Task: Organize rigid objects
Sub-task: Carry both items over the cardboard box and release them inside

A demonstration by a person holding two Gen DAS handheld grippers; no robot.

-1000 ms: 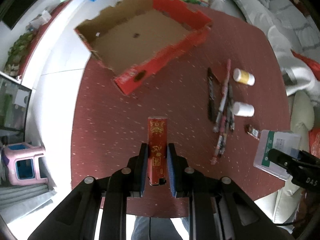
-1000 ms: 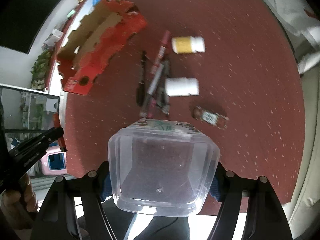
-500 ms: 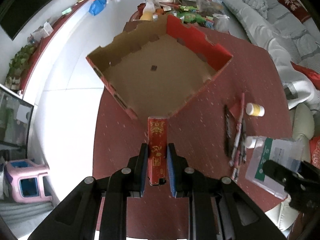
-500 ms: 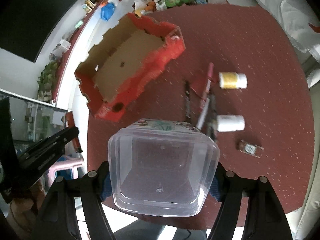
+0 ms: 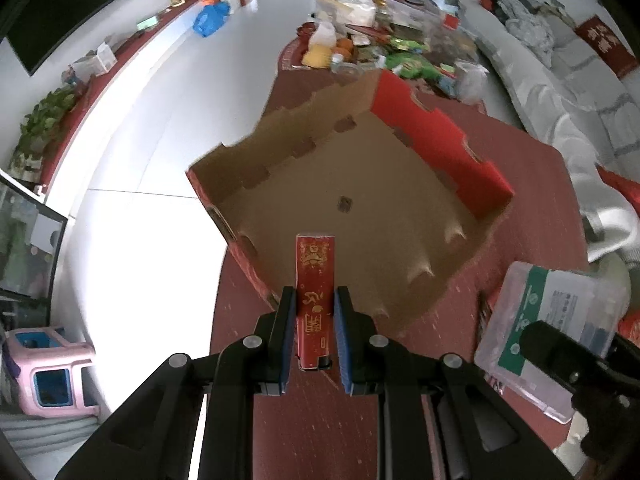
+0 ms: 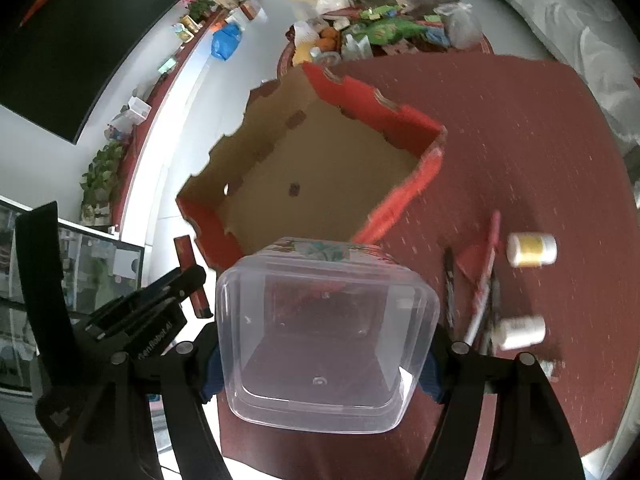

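Note:
My left gripper [image 5: 315, 304] is shut on a slim red box with gold print [image 5: 314, 280], held in the air over the near wall of an open red cardboard tray [image 5: 436, 140]. My right gripper [image 6: 324, 356] is shut on a clear plastic container [image 6: 324, 344] with a printed lid, hanging just before the same tray [image 6: 396, 196]. The container [image 5: 556, 320] also shows at the right of the left wrist view. The left gripper [image 6: 188, 280] with the red box [image 6: 188, 256] shows at the left of the right wrist view. The tray's brown floor is bare.
On the dark red table [image 6: 520, 120] to the right lie several pens [image 6: 484, 280], a yellow-labelled white bottle [image 6: 532, 250] and a plain white bottle [image 6: 520, 332]. A cluttered table with snack bags [image 5: 400, 56] stands beyond the tray. White floor [image 5: 140, 200] and a pink stool [image 5: 52, 380] lie left.
Both grippers have carried their loads forward across the table toward the tray; the tray now fills the middle of both views and the pens and bottles have slid to the right.

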